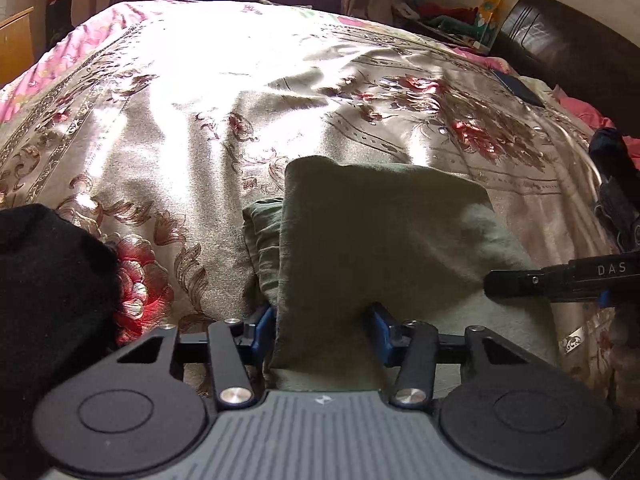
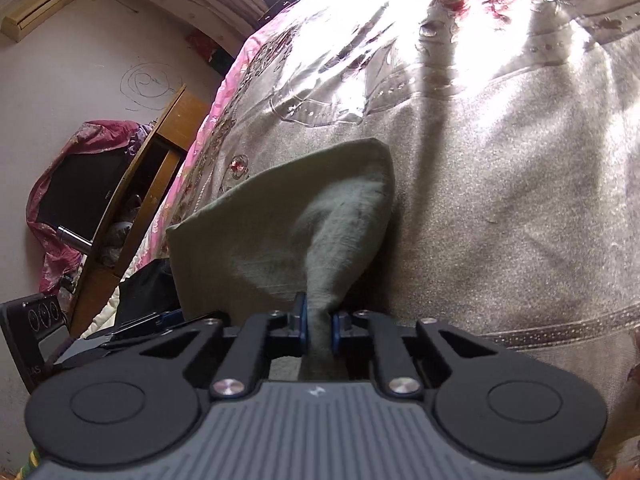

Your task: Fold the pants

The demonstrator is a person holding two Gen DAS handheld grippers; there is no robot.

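Olive green pants [image 1: 380, 232] lie folded in a thick stack on the floral bedspread [image 1: 200, 100]. My left gripper [image 1: 323, 322] is open, its blue pads standing wide apart on either side of the near edge of the stack. My right gripper [image 2: 319, 326] is shut on a bunched corner of the pants [image 2: 280, 208]. The right gripper also shows in the left wrist view [image 1: 560, 280], coming in from the right at the stack's right edge.
A black garment [image 1: 52, 280] lies at the left of the bed. A dark headboard [image 1: 568, 48] and a dark phone-like object [image 1: 520, 88] are at the far right. A wooden cabinet [image 2: 132, 200] stands beside the bed.
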